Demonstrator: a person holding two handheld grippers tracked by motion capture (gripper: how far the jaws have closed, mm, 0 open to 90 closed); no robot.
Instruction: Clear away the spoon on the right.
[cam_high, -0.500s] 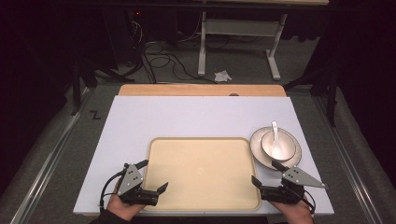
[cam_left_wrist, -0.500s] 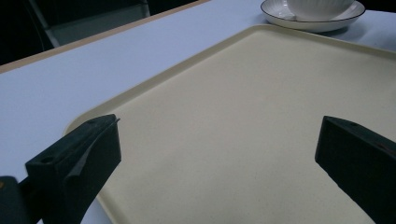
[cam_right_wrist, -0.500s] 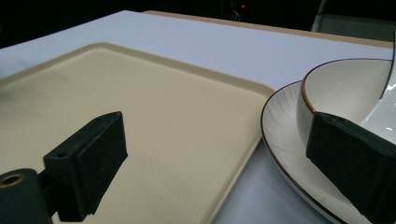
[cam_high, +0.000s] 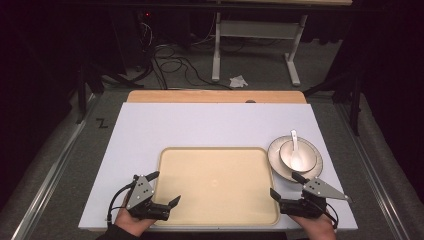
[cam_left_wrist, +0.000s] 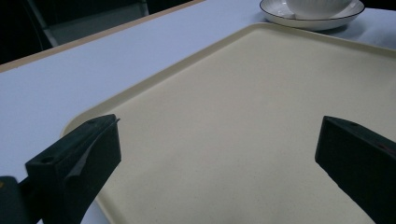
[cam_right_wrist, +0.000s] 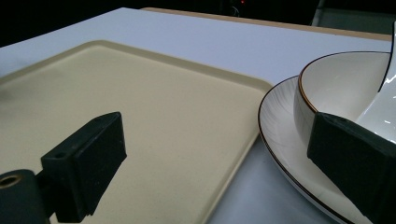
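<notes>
A beige tray (cam_high: 215, 185) lies on the white tabletop (cam_high: 210, 125), near the front edge. To its right stands a white plate (cam_high: 313, 167) with a white bowl (cam_high: 287, 156) on it and a white spoon (cam_high: 295, 142) in the bowl. My left gripper (cam_high: 166, 188) is open over the tray's front left corner, nothing between its jaws. My right gripper (cam_high: 284, 184) is open at the tray's front right corner, just in front of the plate. In the left gripper view the gripper (cam_left_wrist: 219, 154) looks across the tray (cam_left_wrist: 261, 93) towards the plate (cam_left_wrist: 322, 21). In the right gripper view the gripper (cam_right_wrist: 219, 154) faces the tray (cam_right_wrist: 116, 93), plate (cam_right_wrist: 280, 135), bowl (cam_right_wrist: 341, 88) and spoon (cam_right_wrist: 380, 112).
A wooden strip (cam_high: 215, 96) runs along the table's far edge. Beyond it, on the dark floor, are cables (cam_high: 170, 55), a metal stand (cam_high: 252, 35) and a crumpled white scrap (cam_high: 238, 81). Metal rails (cam_high: 55, 170) run along both sides of the table.
</notes>
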